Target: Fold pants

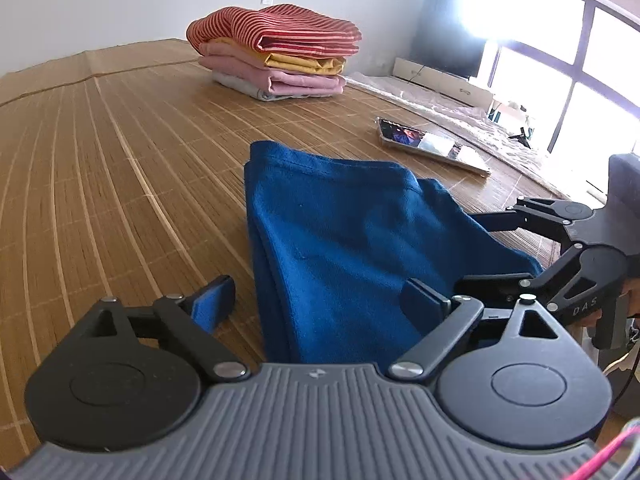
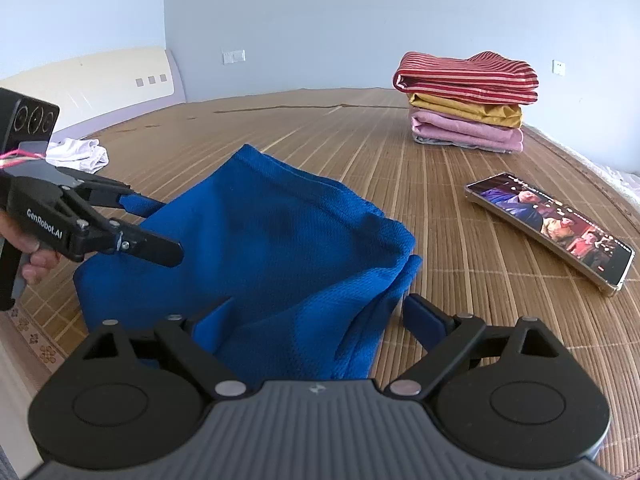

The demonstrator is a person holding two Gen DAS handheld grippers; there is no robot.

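— What lies around you?
— A bamboo mat (image 1: 120, 168), a stack of folded clothes (image 2: 468, 102) far off, a phone (image 2: 550, 226) to my right.
— And the pants?
— The blue pants (image 2: 260, 240) lie folded between my jaws; left gripper (image 1: 320, 304) and right gripper (image 2: 312, 328) both spread wide, gripping nothing.

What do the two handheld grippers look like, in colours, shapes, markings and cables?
Both are matte black plastic with a ribbed grey housing, two round black discs, silver pivot screws and linkage arms ending in blue pads. The left gripper carries white "GenRobot.AI" lettering on its side, a black block with three circles on top, and pink and yellow wires. The right gripper shows the letters "DAS" and a pistol-style handle.
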